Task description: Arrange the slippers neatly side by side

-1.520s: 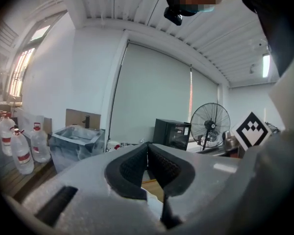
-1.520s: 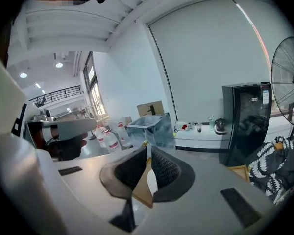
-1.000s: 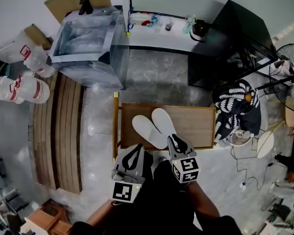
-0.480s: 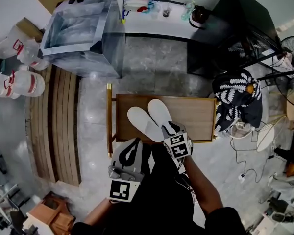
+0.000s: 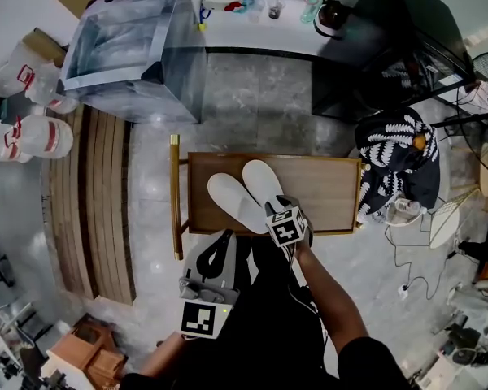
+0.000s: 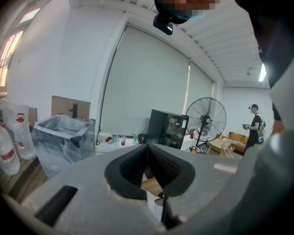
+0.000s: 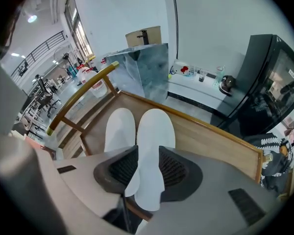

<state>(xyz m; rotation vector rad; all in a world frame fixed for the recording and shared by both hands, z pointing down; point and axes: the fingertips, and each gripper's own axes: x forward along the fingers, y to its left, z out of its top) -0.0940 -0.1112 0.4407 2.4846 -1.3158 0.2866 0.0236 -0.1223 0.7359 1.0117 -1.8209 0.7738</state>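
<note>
Two slippers (image 5: 230, 202) lay side by side on the wooden table (image 5: 325, 193). Right gripper (image 7: 146, 173) jaws had just been opening, now spread wide, the right slipper (image 5: 263, 184)'s heel loose between them. Left gripper (image 5: 221, 246) closed, empty. Careless withdrawal could snag that heel, skewing the pair.

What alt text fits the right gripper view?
Two white slippers lie side by side on a wooden table, toes pointing away from the camera. The right gripper is just above their heels. Its jaws have just been opening and stand apart, with the heel of the right-hand slipper between them, unpinched.
</note>
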